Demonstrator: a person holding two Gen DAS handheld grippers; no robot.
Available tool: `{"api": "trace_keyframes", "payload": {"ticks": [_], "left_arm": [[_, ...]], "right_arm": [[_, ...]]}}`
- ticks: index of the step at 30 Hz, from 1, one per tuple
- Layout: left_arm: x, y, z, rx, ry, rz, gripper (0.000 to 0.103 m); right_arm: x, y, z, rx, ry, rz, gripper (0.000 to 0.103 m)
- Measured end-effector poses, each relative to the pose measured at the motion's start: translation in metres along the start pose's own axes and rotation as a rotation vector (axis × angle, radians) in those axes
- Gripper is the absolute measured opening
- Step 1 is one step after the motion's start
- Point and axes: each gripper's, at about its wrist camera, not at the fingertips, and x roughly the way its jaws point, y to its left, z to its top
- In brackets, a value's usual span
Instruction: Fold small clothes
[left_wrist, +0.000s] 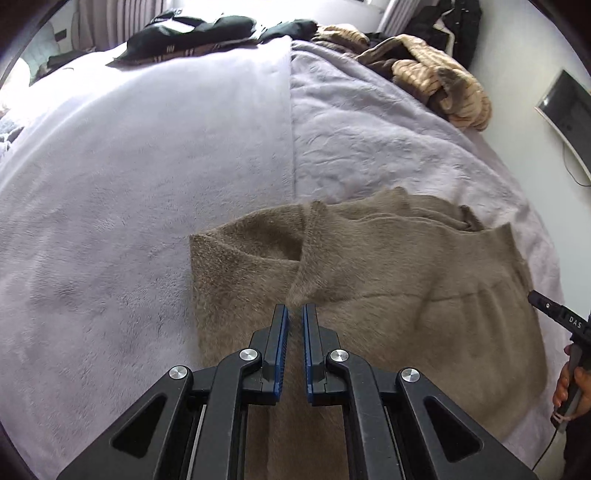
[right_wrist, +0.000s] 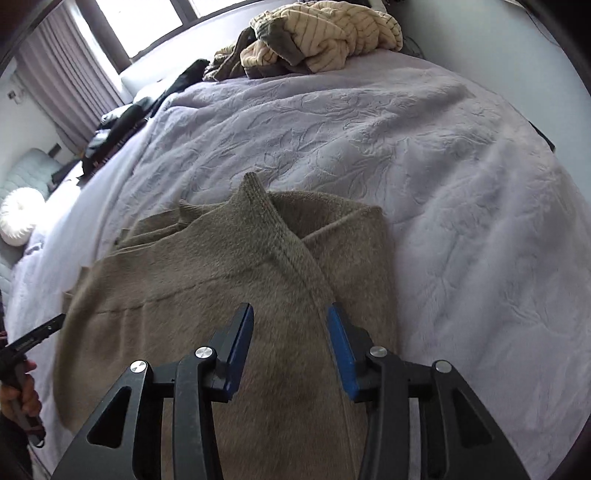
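Sleeve-folding looked to be the step in hand. From the left, the left gripper (left_wrist: 293, 314) was clenched on a pinched fold of the fuzzy taupe knit sweater (left_wrist: 388, 295), spread on the lilac plush blanket (left_wrist: 147, 184), long axis seemingly left to right. The right gripper (right_wrist: 290, 317) was parted, nothing grasped, above the ribbed sleeve (right_wrist: 280, 240) pointing away. Next up, probably, that pinched fold would need laying flat.

Left wrist: looks steeply down, close over the sweater's (left_wrist: 369, 280) left side.
Right wrist: same, right side.
Shared: sweater, bed (right_wrist: 406, 147).
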Motion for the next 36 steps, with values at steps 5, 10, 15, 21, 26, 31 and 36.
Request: {"api": "trace_keyframes", "payload": {"ticks": [5,10,15,21,26,31,36], "left_arm": [[0.001,0.010,0.008,-0.045,0.039,-0.079,0.008],[-0.027,0.022,0.006,-0.067,-0.074,-0.158,0.100],[-0.007,0.007,0.008,0.006,-0.032,-0.087,0.100],[0.019,-0.002,0.013,-0.012,0.067,-0.153,0.014],[0.018,0.010,0.004,0.000,0.018,-0.045,0.011],[0.009,0.027,-0.001,-0.093,-0.007,-0.083,0.014],[-0.035,0.008,-0.004,-0.010,-0.099,-0.069,0.014]], "right_arm": [[0.012,0.002,-0.006,-0.010,-0.006,-0.027,0.046],[0.012,-0.002,-0.005,-0.007,-0.002,-0.001,0.046],[0.013,0.001,-0.005,-0.001,-0.006,-0.008,0.046],[0.011,0.001,-0.007,-0.004,-0.005,-0.009,0.046],[0.015,0.002,-0.009,-0.020,-0.010,-0.009,0.046],[0.012,0.004,-0.009,-0.030,-0.002,-0.019,0.046],[-0.019,0.000,-0.012,0.012,-0.054,0.034,0.036]]}}
